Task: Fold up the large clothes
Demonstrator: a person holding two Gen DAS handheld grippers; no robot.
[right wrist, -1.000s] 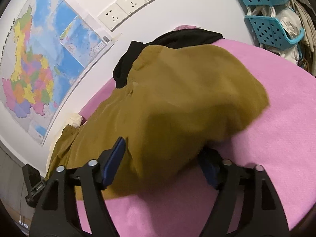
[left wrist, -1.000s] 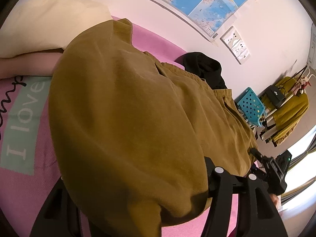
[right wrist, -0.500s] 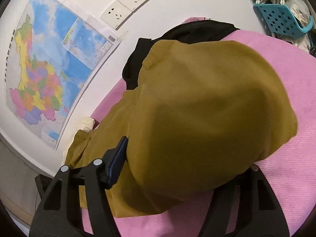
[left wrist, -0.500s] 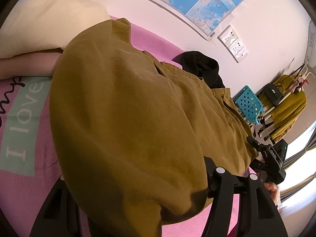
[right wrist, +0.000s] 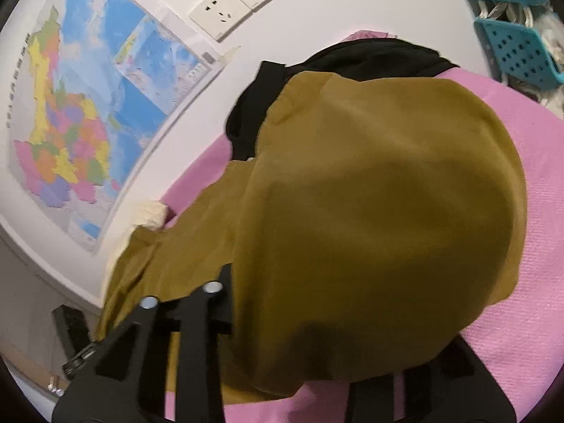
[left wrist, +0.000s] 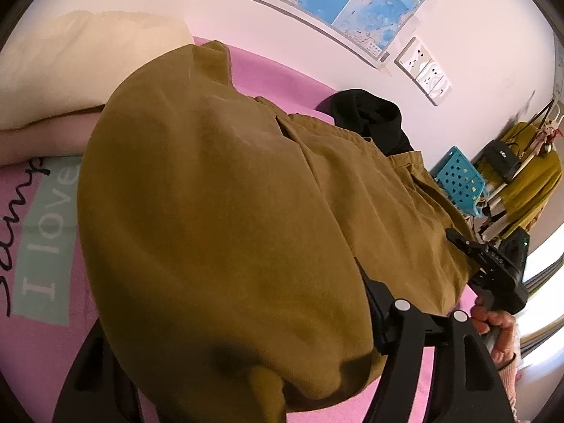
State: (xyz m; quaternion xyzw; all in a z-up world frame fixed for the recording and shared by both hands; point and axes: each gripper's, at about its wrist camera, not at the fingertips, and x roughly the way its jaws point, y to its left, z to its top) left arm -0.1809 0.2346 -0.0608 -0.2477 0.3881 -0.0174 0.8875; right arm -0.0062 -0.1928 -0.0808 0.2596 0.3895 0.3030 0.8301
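Big mustard garment is spread over the pink bed, near edge bunched up right at both cameras. Advice for this step: both edge corners should be gripped at the same layer and lifted level together, otherwise the fold gets dragged crooked, and the black garment behind could get caught if things are pulled too far toward the wall. The left gripper is being opened, fingers fairly wide with cloth heaped between and over them; whether anything is really pinched can't be told. The right gripper is being closed, fingers narrowing with cloth draped between them, but contact is hidden under the fabric, so a firm hold can't be confirmed either.
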